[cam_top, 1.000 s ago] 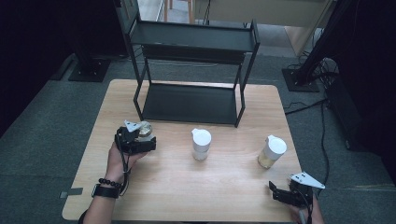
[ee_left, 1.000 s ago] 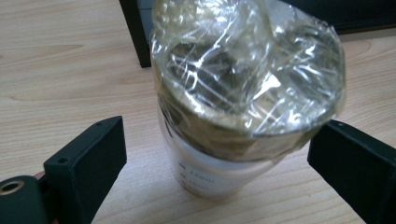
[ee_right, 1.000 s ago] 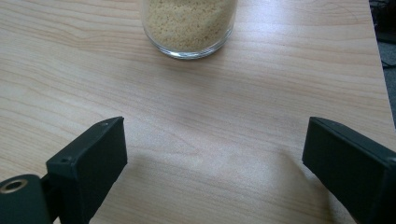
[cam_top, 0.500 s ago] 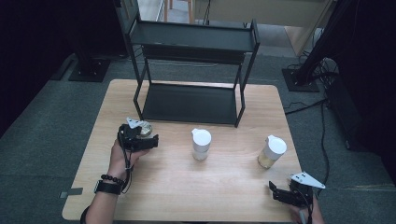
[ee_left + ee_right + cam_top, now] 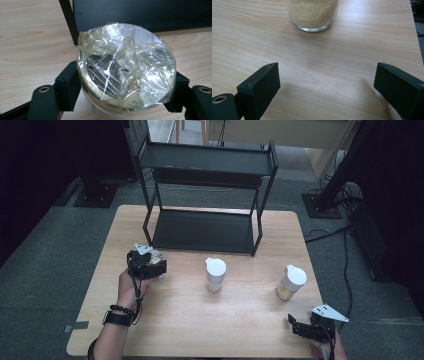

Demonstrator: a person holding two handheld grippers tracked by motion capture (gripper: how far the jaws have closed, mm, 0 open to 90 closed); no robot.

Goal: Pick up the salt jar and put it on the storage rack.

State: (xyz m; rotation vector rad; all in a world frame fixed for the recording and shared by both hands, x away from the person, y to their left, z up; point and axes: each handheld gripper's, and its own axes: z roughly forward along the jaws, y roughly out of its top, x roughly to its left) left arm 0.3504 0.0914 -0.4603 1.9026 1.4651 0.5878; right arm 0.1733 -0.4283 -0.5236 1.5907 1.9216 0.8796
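A short jar (image 5: 125, 67) with crinkled clear film over its mouth stands on the wooden table just in front of the black rack's left leg. My left gripper (image 5: 122, 90) has just been closing and its black pads (image 5: 68, 85) now press on the jar's two sides. From above, that gripper (image 5: 152, 265) covers most of the jar (image 5: 158, 255). Near the front right corner of the table, my right gripper (image 5: 296, 326) stays open over bare wood (image 5: 325, 82). A glass jar of pale grain (image 5: 313, 12) stands ahead of it, apart from the jaws.
A black two-level rack (image 5: 205, 185) takes up the back of the table (image 5: 250, 320). A white-lidded jar (image 5: 215, 274) stands mid-table and the grain jar (image 5: 290, 282) to its right. Cables and dark stands lie on the floor at right.
The left gripper has edged slightly toward the rack and its jaws have drawn in around the film-covered jar. The right gripper and the other two jars have not moved.
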